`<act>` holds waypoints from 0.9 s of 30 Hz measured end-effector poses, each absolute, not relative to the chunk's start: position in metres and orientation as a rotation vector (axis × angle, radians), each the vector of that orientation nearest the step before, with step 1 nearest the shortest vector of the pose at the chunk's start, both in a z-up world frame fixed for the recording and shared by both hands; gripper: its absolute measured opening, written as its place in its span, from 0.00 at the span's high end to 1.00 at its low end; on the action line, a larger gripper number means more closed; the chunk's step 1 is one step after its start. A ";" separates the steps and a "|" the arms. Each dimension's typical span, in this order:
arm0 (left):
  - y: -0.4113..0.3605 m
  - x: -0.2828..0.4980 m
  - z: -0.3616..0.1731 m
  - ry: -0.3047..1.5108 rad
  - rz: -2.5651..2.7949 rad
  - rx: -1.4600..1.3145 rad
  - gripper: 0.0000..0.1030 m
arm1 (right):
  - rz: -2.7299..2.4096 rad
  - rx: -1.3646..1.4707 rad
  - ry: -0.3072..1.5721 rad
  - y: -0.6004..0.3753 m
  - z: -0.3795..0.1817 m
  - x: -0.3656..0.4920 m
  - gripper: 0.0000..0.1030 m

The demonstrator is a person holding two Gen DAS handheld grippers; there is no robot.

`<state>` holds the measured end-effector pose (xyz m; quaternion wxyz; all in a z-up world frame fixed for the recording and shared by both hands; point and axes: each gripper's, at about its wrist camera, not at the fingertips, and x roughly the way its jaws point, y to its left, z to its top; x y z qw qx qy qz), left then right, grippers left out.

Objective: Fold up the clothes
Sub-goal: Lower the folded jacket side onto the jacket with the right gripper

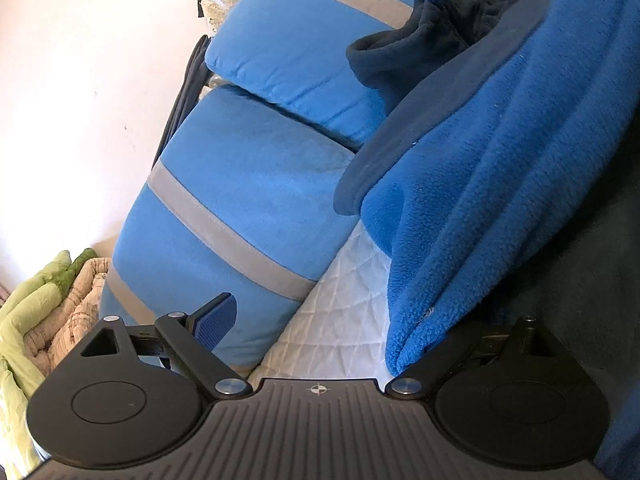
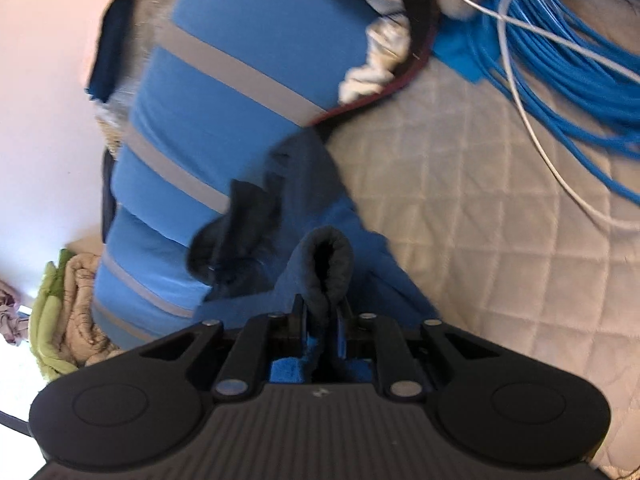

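The right claw (image 2: 320, 316) pinches a dark cuff of the blue fleece jacket (image 2: 320, 248), lifted over the quilted bed (image 2: 480, 200). The left claw (image 1: 320, 320) gapes empty beside it. Judged mid-fold; next, the left should seize another edge.

No readable text, label, brand or number shows in either view.
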<state>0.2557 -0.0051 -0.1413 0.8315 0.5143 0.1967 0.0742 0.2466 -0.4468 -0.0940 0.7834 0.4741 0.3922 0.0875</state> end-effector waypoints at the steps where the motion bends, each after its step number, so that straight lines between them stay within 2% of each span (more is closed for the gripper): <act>1: -0.005 0.254 -0.141 0.416 0.155 1.091 0.10 | 0.183 1.025 0.856 -0.447 -0.099 0.245 0.86; 10: 0.005 0.251 -0.135 0.441 0.117 1.042 0.06 | 0.169 0.994 0.884 -0.445 -0.102 0.243 0.86; 19: 0.054 0.282 -0.116 0.644 0.074 0.671 0.01 | 0.188 1.027 0.973 -0.429 -0.120 0.226 0.86; 22: 0.079 0.295 -0.112 0.727 0.065 0.472 0.00 | 0.197 1.012 1.002 -0.419 -0.128 0.225 0.86; 27: 0.094 0.292 -0.116 0.732 0.037 0.390 0.00 | 0.201 0.971 1.032 -0.405 -0.143 0.229 0.86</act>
